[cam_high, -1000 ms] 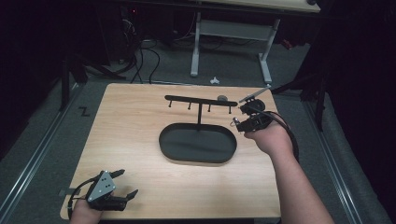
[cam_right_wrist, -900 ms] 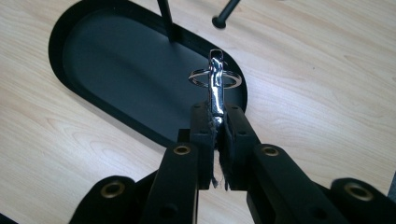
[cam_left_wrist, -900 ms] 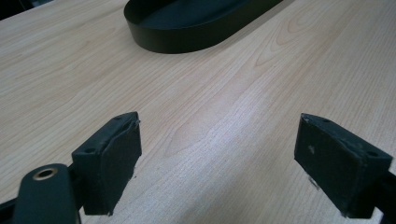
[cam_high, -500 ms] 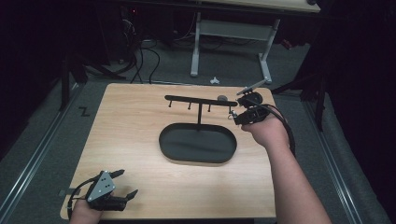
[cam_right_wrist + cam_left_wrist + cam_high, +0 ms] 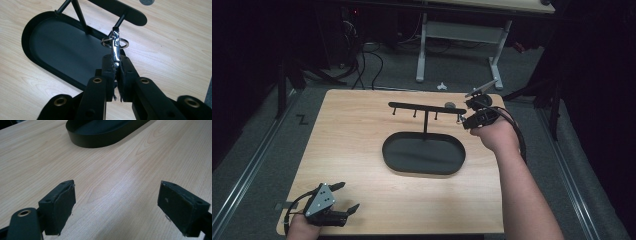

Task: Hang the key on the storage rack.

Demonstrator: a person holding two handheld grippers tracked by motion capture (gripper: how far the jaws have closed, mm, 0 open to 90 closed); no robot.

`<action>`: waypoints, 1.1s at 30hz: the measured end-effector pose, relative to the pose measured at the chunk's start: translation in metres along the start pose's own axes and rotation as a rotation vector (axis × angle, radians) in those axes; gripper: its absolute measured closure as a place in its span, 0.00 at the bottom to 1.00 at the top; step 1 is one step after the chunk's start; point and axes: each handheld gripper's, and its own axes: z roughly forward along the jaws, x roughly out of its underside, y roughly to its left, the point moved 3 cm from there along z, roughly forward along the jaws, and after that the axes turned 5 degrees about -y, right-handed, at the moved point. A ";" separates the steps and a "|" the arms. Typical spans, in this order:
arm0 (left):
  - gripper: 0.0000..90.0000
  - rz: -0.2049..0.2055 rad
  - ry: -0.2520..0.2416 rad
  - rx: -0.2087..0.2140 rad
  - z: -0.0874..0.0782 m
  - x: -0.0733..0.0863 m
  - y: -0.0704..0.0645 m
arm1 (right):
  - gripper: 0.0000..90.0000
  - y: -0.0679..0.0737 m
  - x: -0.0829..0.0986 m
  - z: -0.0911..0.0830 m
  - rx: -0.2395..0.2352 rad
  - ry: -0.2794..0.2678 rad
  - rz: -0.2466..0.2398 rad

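Observation:
A black oval tray [image 5: 388,151] lies mid-table, and a black rack [image 5: 427,107] with hanging pegs stands up from it. My right gripper [image 5: 463,120] hovers at the rack's right end, shut on a thin silver metal tag [image 5: 115,47] that carries a small key ring [image 5: 124,44]. The ring sits right at the lower tip of the rack's end peg [image 5: 120,20]; I cannot tell whether they touch. My left gripper [image 5: 347,196] rests at the table's near left corner, open with nothing between its pads [image 5: 61,205]. The tray's wall [image 5: 100,141] lies ahead of it.
A small grey disc [image 5: 450,105] lies on the wooden table [image 5: 352,135] just behind the rack's right end. Beyond the far edge are cables [image 5: 367,60] and a white desk frame [image 5: 462,30] on the floor. Metal rails [image 5: 252,160] run along both table sides.
My right gripper has moved a little farther away and to the left with the ring tag, closing on the rack's right end. The left gripper has stayed put.

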 end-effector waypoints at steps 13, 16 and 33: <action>0.17 -0.002 -0.005 -0.003 -0.001 0.000 0.001 | 0.94 -0.003 -0.009 0.005 0.000 -0.009 0.021; 0.17 -0.002 -0.005 -0.002 0.000 0.000 0.001 | 0.94 -0.002 -0.013 0.004 0.003 -0.006 0.021; 0.17 -0.002 -0.001 0.003 0.000 0.000 0.001 | 0.94 -0.012 -0.014 0.018 0.043 0.014 0.047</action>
